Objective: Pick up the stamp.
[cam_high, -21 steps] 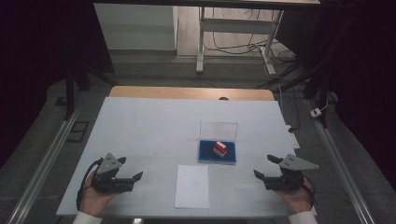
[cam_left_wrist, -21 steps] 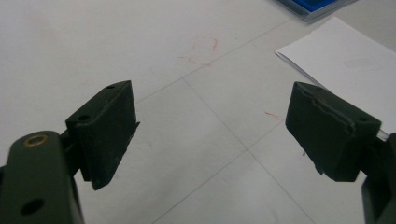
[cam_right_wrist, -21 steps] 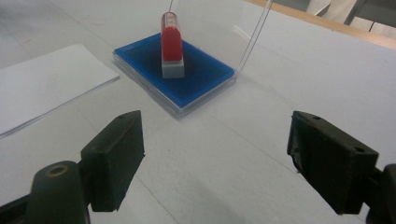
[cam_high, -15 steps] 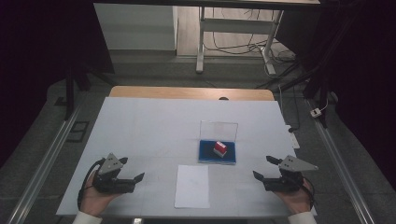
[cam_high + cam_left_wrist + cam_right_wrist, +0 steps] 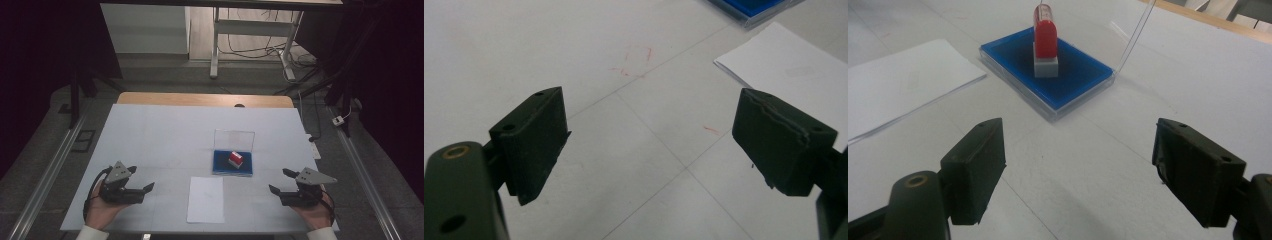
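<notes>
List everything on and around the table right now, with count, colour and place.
stamp: one, red with a grey base, upright on the pad
pad: one, blue, in a clear case with its lid raised, right of the table's centre
paper: one sheet, white, near edge, in front of the pad
table: one, white top, wooden strip at the far edge
cables: several, dark, on the floor beyond the table
left gripper: one, black, open, near left, holding nothing
right gripper: one, black, open, near right, holding nothing
</notes>
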